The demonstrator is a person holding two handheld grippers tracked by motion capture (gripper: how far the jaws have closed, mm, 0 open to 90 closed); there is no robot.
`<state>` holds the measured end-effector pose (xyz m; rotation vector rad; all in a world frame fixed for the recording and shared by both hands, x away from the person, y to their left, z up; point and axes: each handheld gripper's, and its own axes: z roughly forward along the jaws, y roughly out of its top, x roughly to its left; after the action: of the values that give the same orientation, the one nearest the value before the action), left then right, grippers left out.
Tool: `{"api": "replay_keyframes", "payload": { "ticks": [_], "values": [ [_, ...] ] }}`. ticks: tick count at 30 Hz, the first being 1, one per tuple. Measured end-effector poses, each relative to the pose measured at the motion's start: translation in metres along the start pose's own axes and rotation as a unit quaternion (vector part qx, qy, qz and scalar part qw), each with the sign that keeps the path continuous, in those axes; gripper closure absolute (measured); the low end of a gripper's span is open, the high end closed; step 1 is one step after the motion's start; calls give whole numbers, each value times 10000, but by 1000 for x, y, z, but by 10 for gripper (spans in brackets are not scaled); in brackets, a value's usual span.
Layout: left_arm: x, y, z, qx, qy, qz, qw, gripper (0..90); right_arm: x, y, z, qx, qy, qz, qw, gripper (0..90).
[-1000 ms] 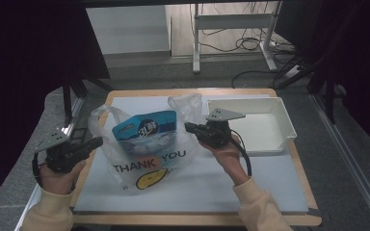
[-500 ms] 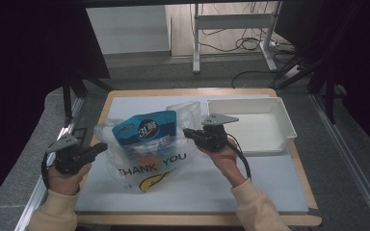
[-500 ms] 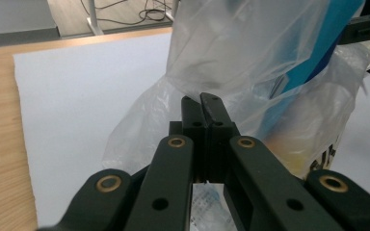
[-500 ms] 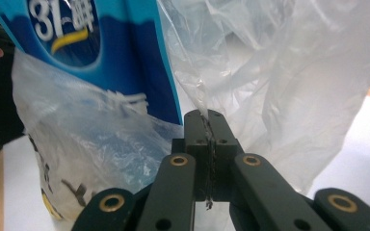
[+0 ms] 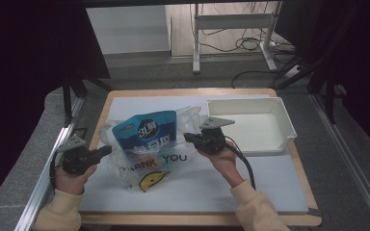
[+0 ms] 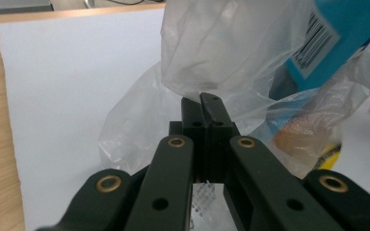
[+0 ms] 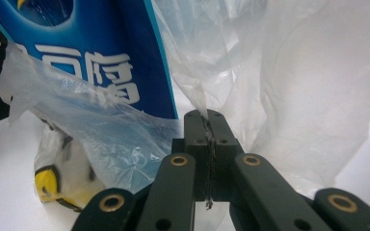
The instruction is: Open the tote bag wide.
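- Plastic bag (image 5: pixel 147 161), thin and clear with "THANK YOU" and a yellow smiley printed on it, sits on the near left part of the white mat (image 5: pixel 197 187), and a blue snack pouch (image 5: pixel 147 132) stands half out of its mouth.
- My left gripper (image 5: pixel 105 150) is clamped tight on the bag's left edge; in the left gripper view the film (image 6: pixel 207 57) bunches right at the closed tips.
- My right gripper (image 5: pixel 189 137) is likewise pinched fully closed on the bag's right edge (the film disappears between the pads in the right gripper view).
- To do this well, I judge I should keep both pinches firm and level, holding the mouth spread so the pouch slides down rather than tipping out, and not tug, since film this thin could tear.
- White tray (image 5: pixel 284 125) sits apart at the right, empty.
- Mat lies on a wooden table (image 5: pixel 298 173); beyond it, grey floor, a desk frame and loose cables.
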<state>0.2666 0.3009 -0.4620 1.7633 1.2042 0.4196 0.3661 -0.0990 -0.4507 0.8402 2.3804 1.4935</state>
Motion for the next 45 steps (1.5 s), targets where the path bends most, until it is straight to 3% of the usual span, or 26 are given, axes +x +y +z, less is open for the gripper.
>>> {"api": "replay_keyframes", "payload": {
  "ticks": [7,15,26,30,45],
  "values": [
    [5,-8,7,146,-36,-136,9998,899,-3,-11,3,184,1,95,9998,886],
    [7,-14,9,223,-14,-147,9996,899,-2,-15,6,241,-29,94,9997,886],
    [8,-31,16,453,-7,-194,9988,899,0,-29,14,524,-28,102,9986,886],
    [9,-38,21,592,1,-192,9981,899,-1,-41,21,817,-100,156,9965,886],
    [11,-53,38,949,10,-240,9952,899,0,-58,34,1255,-191,133,9918,886]
  ]
}}
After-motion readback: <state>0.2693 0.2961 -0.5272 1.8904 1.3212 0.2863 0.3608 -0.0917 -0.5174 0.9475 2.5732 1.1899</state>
